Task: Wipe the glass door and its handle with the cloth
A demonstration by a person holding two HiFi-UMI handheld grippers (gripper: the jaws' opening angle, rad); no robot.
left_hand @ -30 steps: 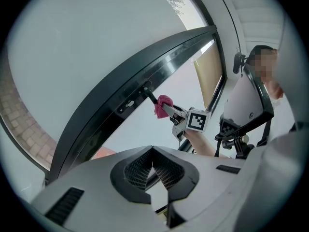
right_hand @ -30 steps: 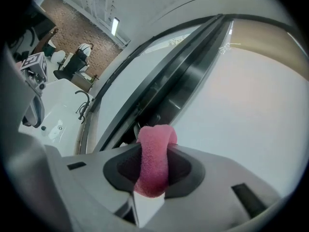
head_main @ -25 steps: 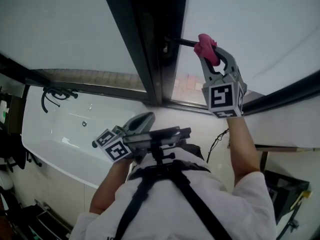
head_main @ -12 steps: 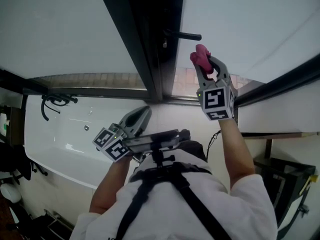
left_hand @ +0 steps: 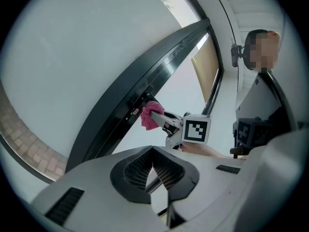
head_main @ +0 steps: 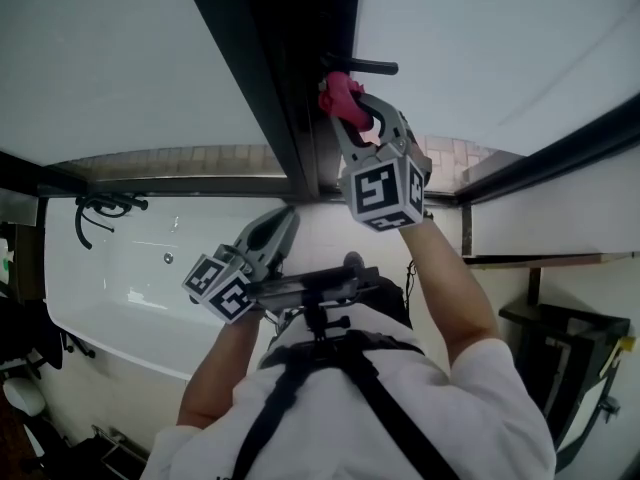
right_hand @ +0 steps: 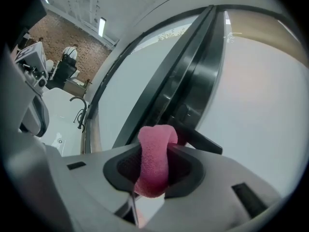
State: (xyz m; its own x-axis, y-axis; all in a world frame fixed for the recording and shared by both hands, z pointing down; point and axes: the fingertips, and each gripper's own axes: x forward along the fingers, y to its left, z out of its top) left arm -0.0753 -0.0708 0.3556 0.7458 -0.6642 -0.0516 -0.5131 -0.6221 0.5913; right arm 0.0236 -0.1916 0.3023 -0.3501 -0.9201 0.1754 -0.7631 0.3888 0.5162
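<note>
My right gripper (head_main: pixel 345 103) is shut on a pink cloth (head_main: pixel 340 94), raised against the dark door frame (head_main: pixel 290 78) just below the black lever handle (head_main: pixel 365 66). In the right gripper view the pink cloth (right_hand: pixel 153 158) stands folded between the jaws, with the handle (right_hand: pixel 200 140) right behind it and frosted glass (right_hand: pixel 260 95) to the right. The left gripper (head_main: pixel 283 224) hangs low near my chest, shut and empty. From the left gripper view the right gripper (left_hand: pixel 161 121) and cloth (left_hand: pixel 149 115) touch the frame.
A white bathtub (head_main: pixel 150 268) with a black tap fitting (head_main: pixel 100 208) lies at the left below the window. A black stand (head_main: pixel 570 348) sits at the right. Frosted glass panes (head_main: pixel 110 58) flank the dark frame.
My right gripper has carried the cloth leftward, from the handle's outer end toward its base at the dark frame. The left gripper has barely moved.
</note>
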